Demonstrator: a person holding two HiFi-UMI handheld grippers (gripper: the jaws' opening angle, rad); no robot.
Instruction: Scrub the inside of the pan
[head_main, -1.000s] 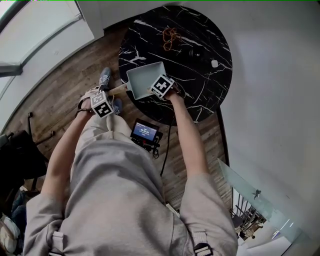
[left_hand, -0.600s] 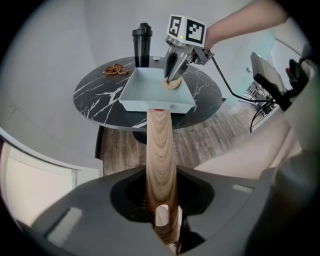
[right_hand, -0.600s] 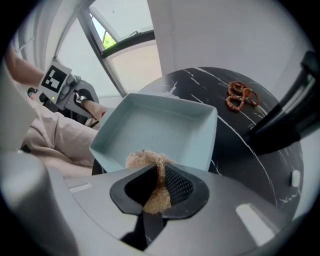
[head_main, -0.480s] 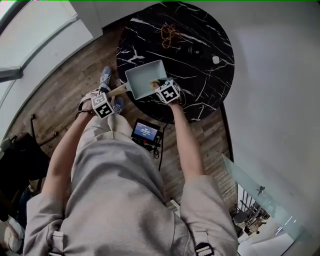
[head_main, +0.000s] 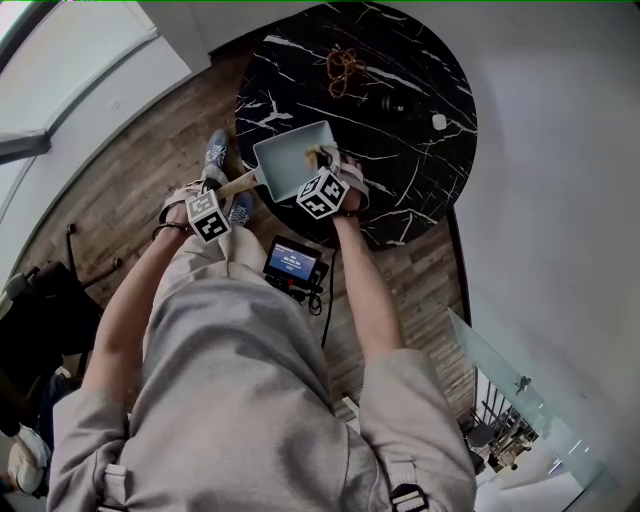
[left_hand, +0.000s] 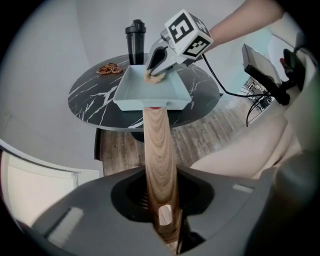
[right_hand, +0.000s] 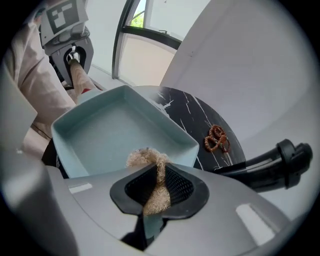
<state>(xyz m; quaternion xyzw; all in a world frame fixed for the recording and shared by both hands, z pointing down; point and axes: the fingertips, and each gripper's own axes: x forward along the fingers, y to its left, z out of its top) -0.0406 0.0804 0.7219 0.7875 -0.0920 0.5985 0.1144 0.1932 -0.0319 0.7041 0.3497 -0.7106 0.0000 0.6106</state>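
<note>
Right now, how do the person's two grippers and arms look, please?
Both the left gripper and the right gripper have a smooth grey body, black ribbed pads and a white cube with black square markers. The person wears a light grey top with short sleeves; the forearms are bare.

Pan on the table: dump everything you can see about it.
The pan is pale blue-green, square and shallow, with low upright walls and a bare inside. A wooden handle joins it at a red collar and sticks out past the edge of the black marbled table on which it sits. The left gripper has just been closing its jaws and now clamps the handle's end. The right gripper holds a tan scrub pad inside the pan by one wall; contact is unclear.
</note>
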